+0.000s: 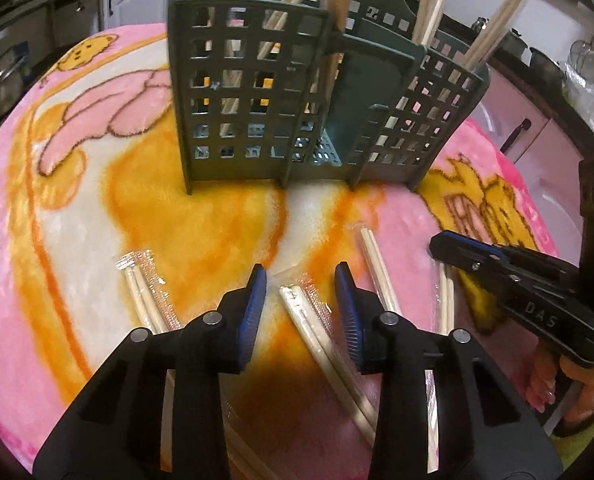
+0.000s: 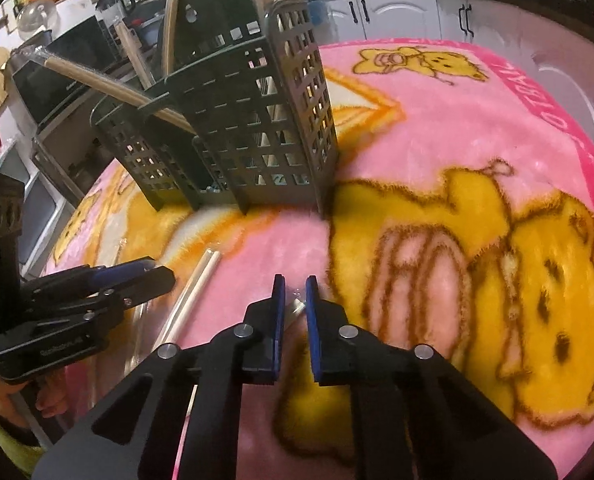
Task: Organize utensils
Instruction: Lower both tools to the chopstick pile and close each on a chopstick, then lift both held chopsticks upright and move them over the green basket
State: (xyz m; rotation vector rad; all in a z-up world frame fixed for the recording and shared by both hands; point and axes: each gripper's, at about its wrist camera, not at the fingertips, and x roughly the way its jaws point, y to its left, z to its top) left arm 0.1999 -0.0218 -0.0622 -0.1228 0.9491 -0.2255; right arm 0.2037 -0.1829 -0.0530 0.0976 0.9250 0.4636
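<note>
Pink fleece covers the worktop (image 1: 97,208). Left tongs (image 1: 300,280) hang spread over a wrapped chopstick pair (image 1: 317,328); they should straddle it squarely before closing. Right tongs (image 2: 295,285) pinch another wrapped pair (image 2: 297,305), bound for the green caddy (image 2: 249,120).

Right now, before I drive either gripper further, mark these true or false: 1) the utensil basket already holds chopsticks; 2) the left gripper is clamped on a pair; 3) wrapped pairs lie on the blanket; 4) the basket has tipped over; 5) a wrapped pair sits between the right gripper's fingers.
1) True: chopsticks stand in the dark green basket.
2) False: the left gripper is open, straddling a wrapped pair on the blanket.
3) True: several lie there.
4) False: it stands upright.
5) True: the right gripper has a wrapped tip between narrow-set fingers; contact is unclear.
</note>
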